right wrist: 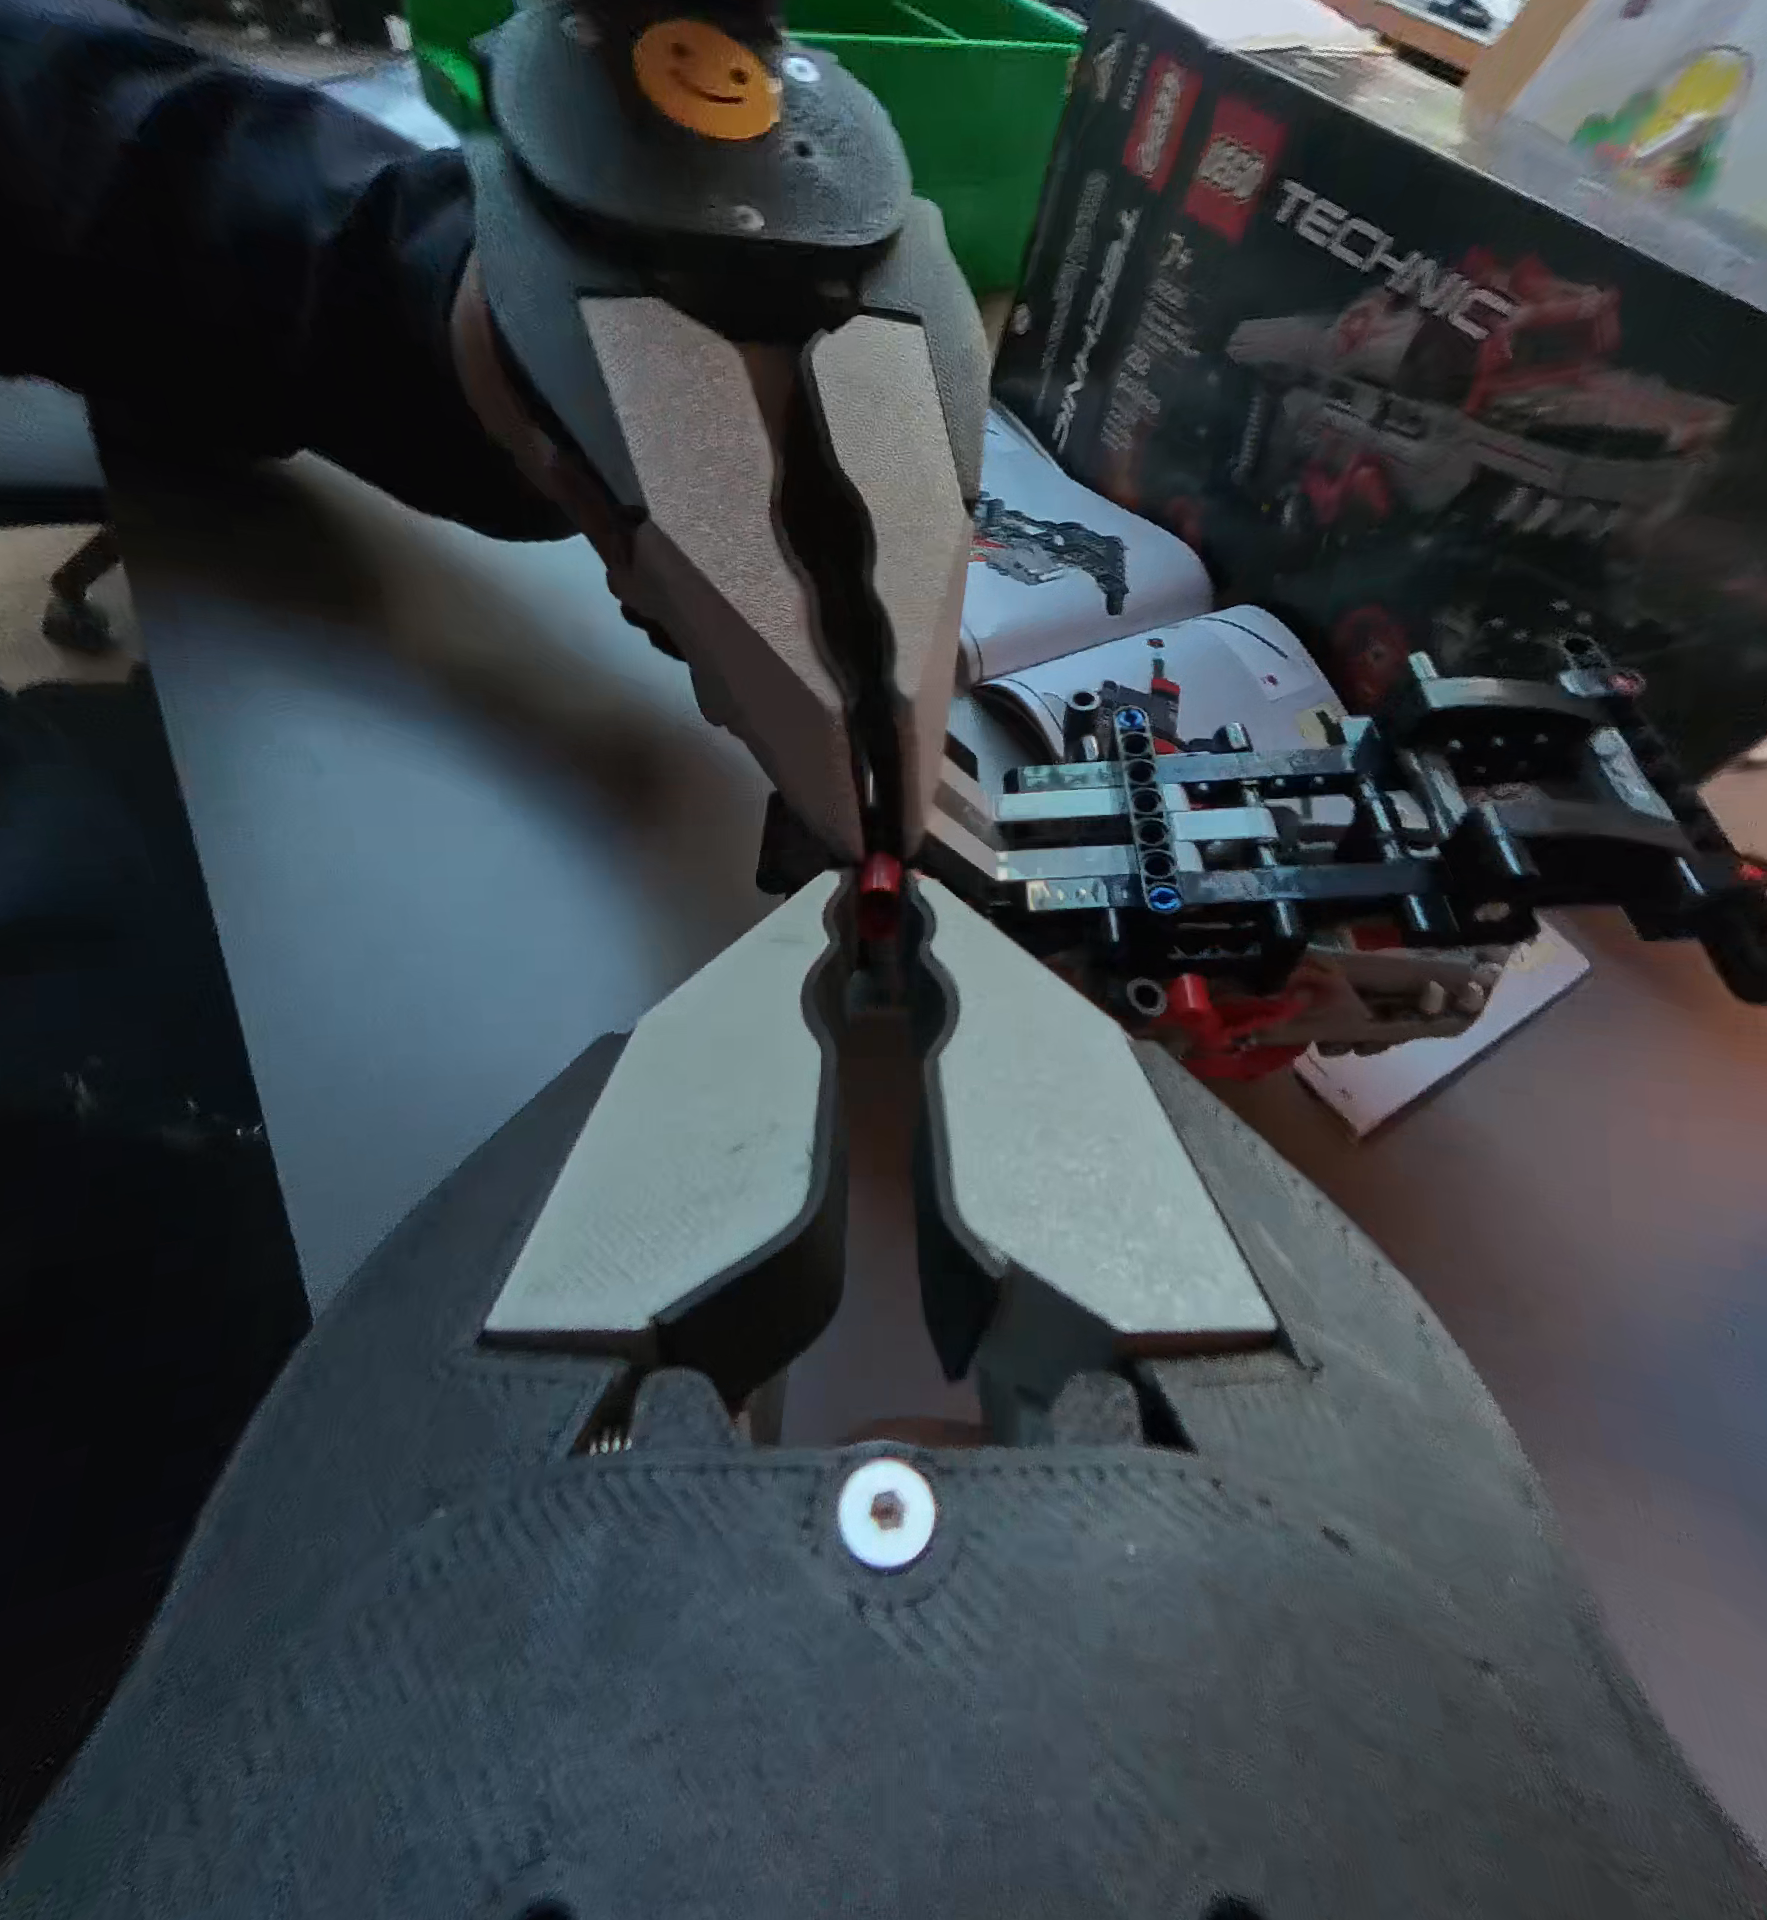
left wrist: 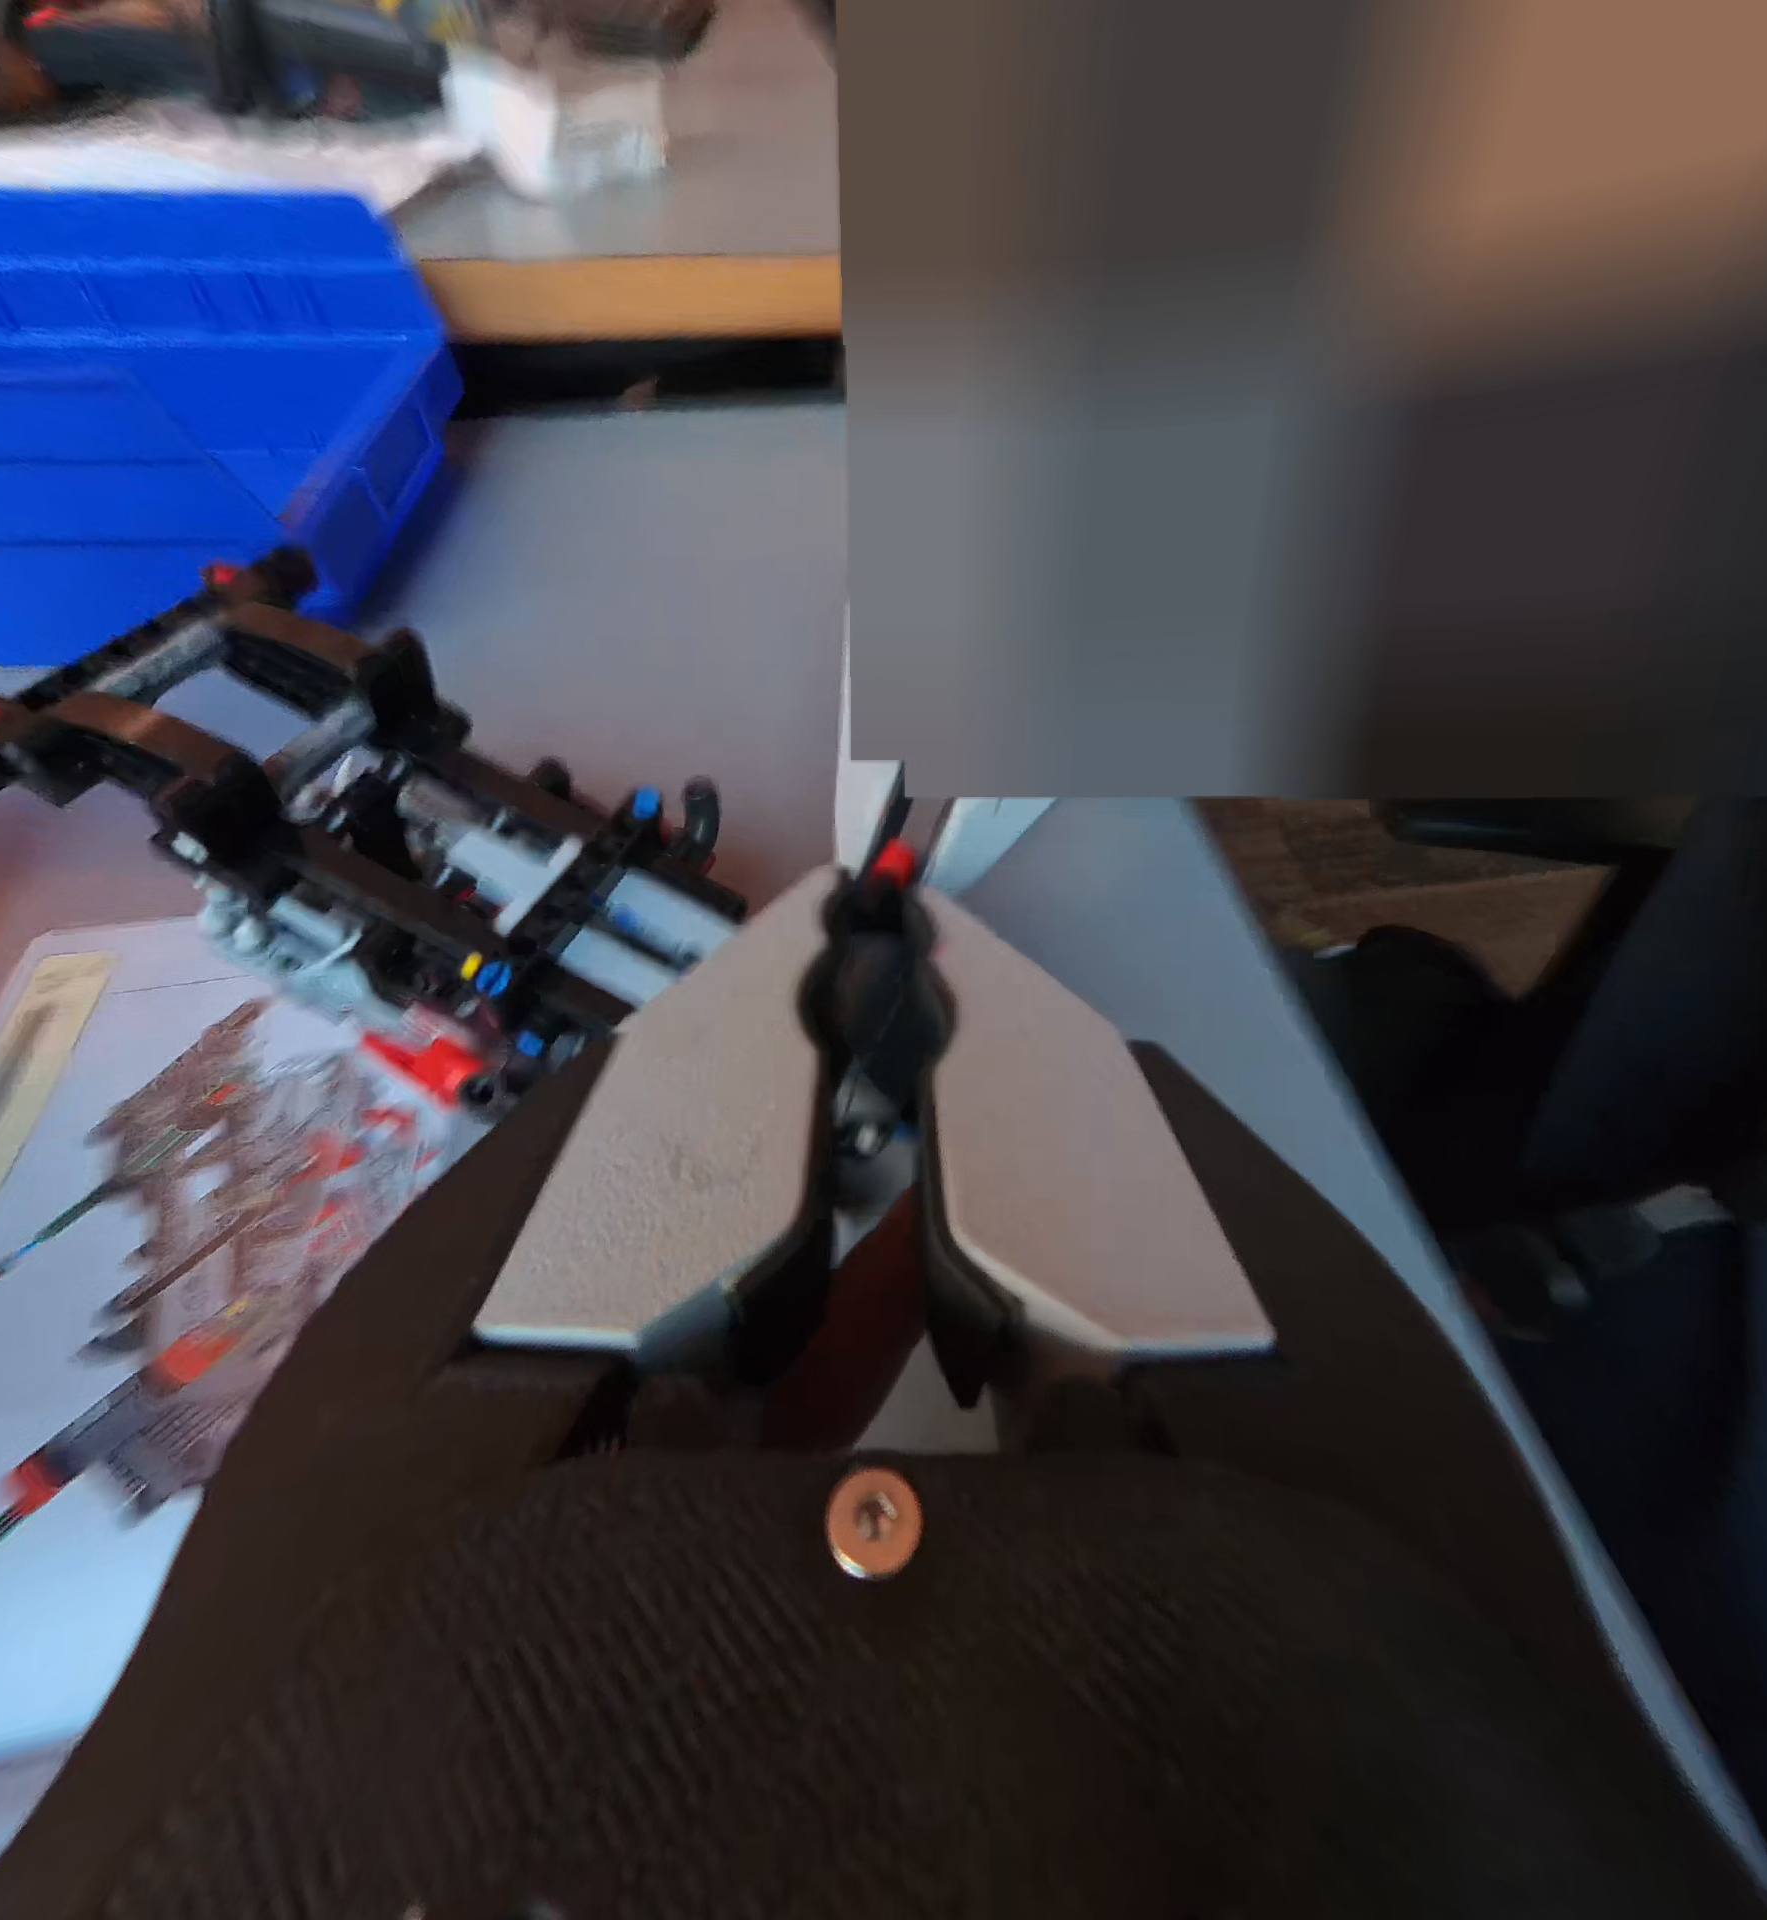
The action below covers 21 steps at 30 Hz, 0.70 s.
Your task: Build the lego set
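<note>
- Right wrist view: the right gripper and left gripper meet tip to tip, both closed narrow on one small red-and-black Lego piece.
- Black Lego chassis lies on the bench, over the open instruction booklet.
- Blue bin behind; contents hidden.

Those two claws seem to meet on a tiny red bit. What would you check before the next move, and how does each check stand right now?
1. Right gripper shut on the red piece: ok.
2. Left gripper closed on the same small part: ok; in its own view a black piece with a red tip sits between its fingers.
3. Two grippers lined up tip to tip: ok.
4. Red piece fully seated in the black one: cannot tell, the fingers hide the joint.
5. Chassis flat on the table beside the grippers: ok.
6. Instruction booklet readable: not ok, left view blurred.
</note>
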### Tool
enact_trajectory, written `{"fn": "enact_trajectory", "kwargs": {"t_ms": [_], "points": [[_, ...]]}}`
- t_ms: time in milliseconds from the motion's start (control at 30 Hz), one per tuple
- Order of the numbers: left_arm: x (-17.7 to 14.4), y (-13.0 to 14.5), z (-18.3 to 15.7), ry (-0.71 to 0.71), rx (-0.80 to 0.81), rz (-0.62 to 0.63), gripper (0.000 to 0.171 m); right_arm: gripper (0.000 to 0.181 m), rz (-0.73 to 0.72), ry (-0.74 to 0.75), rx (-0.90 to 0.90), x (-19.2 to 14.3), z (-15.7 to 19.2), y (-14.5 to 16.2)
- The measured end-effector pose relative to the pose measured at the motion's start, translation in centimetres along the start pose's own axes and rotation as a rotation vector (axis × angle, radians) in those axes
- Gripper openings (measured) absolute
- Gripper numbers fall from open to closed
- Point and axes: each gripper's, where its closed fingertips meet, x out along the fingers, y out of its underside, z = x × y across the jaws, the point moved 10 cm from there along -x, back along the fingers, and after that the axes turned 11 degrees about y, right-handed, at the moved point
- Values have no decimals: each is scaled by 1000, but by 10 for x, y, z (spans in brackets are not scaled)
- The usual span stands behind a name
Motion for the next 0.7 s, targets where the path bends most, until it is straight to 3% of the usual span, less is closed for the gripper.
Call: {"fn": "enact_trajectory", "kwargs": {"t_ms": [67,133,233,333,467,600,700], "points": [[1,-1,-1,29,-9,-14,0,4,6,-23,-21,3,-2,-2],[0,-3,-2,3,21,-4,0,3,11,-72,68,5,-6,-2],[-10,-6,-4,-54,48,17,7,3,-3,-85,121,4,-7,2],[-32,-11,-6,-90,49,45,26,3,-6,-84,151,4,-6,2],[-39,0,1,-81,91,204,18,3,1,-121,198,6,-6,1],[-36,0,5,-11,64,181,12,3,27,-137,245,5,-9,1],[-34,2,6,5,34,135,10,3,68,-204,376,5,-14,2]]}}
